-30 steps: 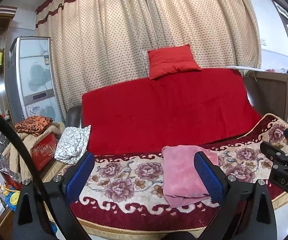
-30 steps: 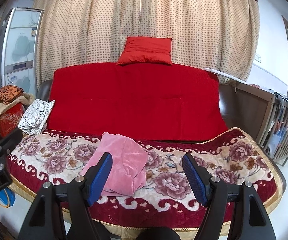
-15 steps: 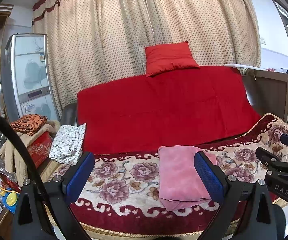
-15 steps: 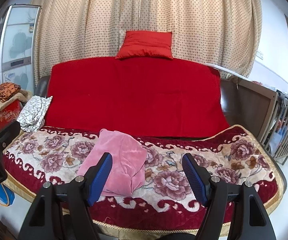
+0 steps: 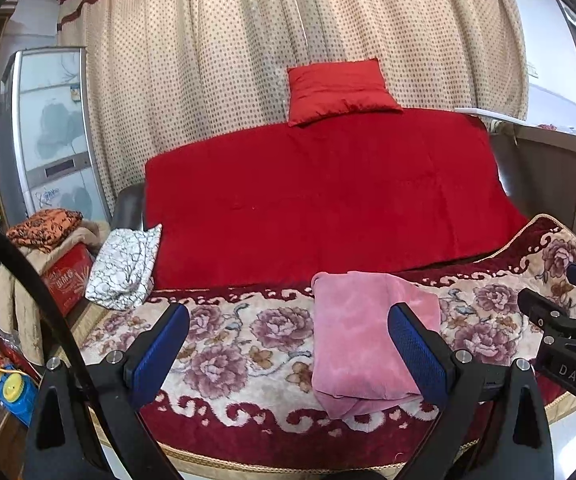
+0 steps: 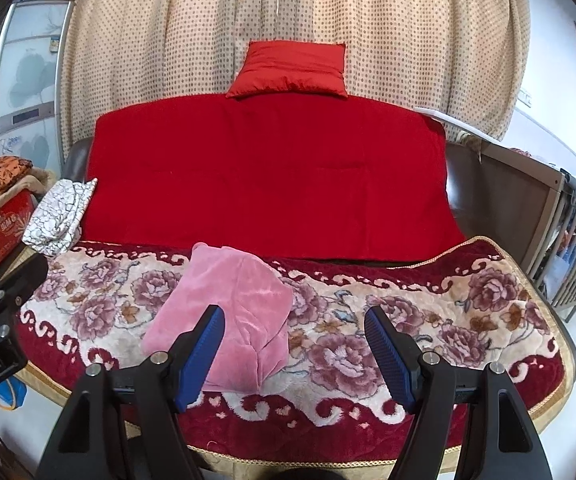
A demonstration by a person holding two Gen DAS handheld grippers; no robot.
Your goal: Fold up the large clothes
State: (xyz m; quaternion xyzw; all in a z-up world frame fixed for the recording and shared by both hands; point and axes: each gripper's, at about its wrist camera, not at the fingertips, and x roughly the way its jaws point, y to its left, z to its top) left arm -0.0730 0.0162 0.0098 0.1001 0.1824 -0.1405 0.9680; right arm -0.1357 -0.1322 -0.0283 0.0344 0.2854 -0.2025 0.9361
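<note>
A folded pink garment (image 5: pixel 362 336) (image 6: pixel 231 312) lies on the flowered blanket (image 5: pixel 239 344) (image 6: pixel 428 312) that covers the sofa seat, near its front edge. My left gripper (image 5: pixel 288 350) hovers in front of the sofa, open and empty, with the garment behind its right finger. My right gripper (image 6: pixel 294 354) is open and empty too, its left finger over the garment's near right corner. Each gripper shows at the edge of the other's view.
A red cover (image 5: pixel 320 200) drapes the sofa back, with a red cushion (image 5: pixel 340 90) on top. A white patterned cloth (image 5: pixel 125 268) lies at the seat's left end. Piled clothes and a red box (image 5: pixel 63 276) stand left; a wooden crib (image 6: pixel 568 248) stands right.
Both grippers have moved closer to the sofa and a little lower; the garment and blanket look larger. Their jaws stay open. The garment has not moved.
</note>
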